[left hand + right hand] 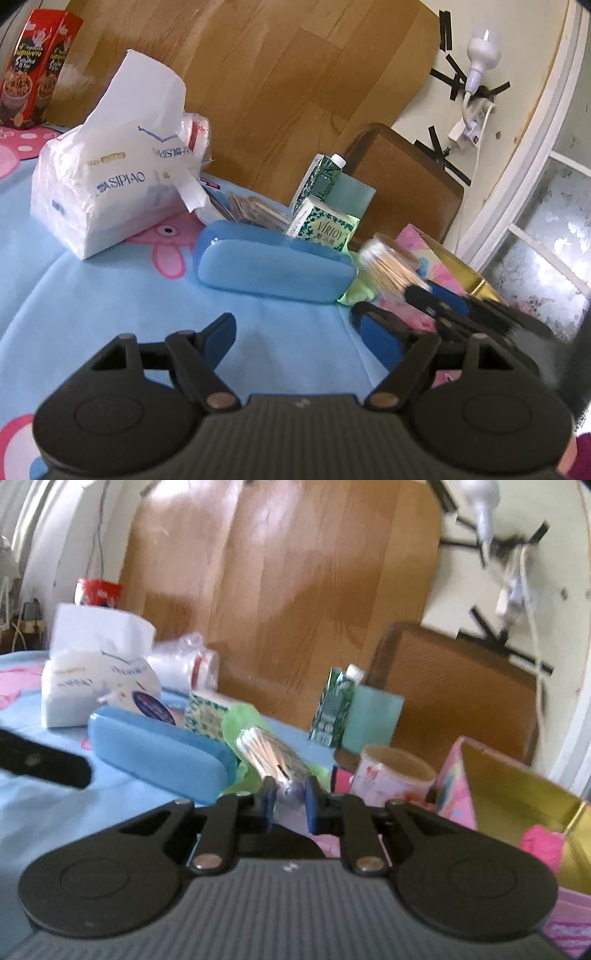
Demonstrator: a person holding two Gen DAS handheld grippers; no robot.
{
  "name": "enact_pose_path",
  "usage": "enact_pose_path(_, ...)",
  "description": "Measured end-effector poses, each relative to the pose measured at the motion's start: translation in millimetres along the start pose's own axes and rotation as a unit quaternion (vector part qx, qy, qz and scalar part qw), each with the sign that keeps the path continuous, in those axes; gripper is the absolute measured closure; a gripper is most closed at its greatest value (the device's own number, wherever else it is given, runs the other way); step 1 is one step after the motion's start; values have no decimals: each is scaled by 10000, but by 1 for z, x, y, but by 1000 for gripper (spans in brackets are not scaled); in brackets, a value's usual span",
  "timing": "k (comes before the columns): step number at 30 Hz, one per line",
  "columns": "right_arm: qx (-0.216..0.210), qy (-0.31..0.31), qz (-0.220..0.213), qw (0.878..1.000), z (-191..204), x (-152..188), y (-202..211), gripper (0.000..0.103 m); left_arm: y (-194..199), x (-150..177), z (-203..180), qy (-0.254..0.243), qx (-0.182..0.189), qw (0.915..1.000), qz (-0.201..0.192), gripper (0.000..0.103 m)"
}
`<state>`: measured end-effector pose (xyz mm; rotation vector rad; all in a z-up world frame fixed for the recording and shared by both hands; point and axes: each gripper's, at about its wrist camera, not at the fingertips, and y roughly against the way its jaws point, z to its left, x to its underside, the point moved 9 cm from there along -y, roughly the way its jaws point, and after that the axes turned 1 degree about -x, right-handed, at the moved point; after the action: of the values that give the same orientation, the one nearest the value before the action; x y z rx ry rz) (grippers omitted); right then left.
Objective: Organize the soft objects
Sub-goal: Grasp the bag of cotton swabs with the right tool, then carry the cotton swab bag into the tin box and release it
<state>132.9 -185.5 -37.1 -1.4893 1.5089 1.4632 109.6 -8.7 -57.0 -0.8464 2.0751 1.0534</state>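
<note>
A clear pack of cotton swabs lies against a green cloth, and my right gripper is shut on its near end. In the left wrist view the same cotton swab pack shows blurred, with the right gripper at its base. My left gripper hangs open over the blue bedsheet, nothing between its fingers, just in front of a blue glasses case. A white SIPIAO tissue pack stands at the left. An open pink box with a gold inside holds something pink and soft.
A green VIRJOY tissue packet, a green carton and a teal box stand behind the case. A white tub sits beside the pink box. Red snack boxes are far left. A wooden board backs the scene.
</note>
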Motion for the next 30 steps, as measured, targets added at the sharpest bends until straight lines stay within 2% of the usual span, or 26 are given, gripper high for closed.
enact_pose_path(3,-390,150,-286,9987,19,3,39,84,-1,0,1,89,89,9999,13,26)
enact_pose_path(6,-1041,342,-167,9938,44,18,69,79,-2,0,2,156,144,9998,41,26)
enact_pose_path(7,-1328,309,-2,9907,52,26,77,69,-2,0,2,168,141,9997,51,26)
enact_pose_path(8,-1505,209,102,9883,56,32,82,52,-2,0,3,171,147,9997,67,26)
enact_pose_path(10,-1818,-135,303,9828,59,39,90,34,-2,0,3,169,154,9997,86,26)
enact_pose_path(12,-2054,-450,335,9771,58,40,95,32,-1,1,3,184,185,9996,103,23)
enact_pose_path(17,-2065,-884,483,9732,47,38,93,20,0,7,1,174,151,9993,296,21)
enact_pose_path(22,-1955,-952,640,9740,43,43,87,18,7,19,-15,-25,279,9985,468,20)
enact_pose_path(26,-1856,-978,858,9740,39,45,74,19,-2,18,-29,-321,181,9980,517,21)
enact_pose_path(28,-1875,-903,972,9733,43,46,68,22,-11,20,-35,-340,243,9970,644,27)
enact_pose_path(29,-1864,-839,1037,9734,46,48,65,26,-17,23,-37,-343,275,9960,777,40)
enact_pose_path(30,-1836,-766,1099,9738,49,49,60,34,-24,27,-40,-348,325,9944,942,48)
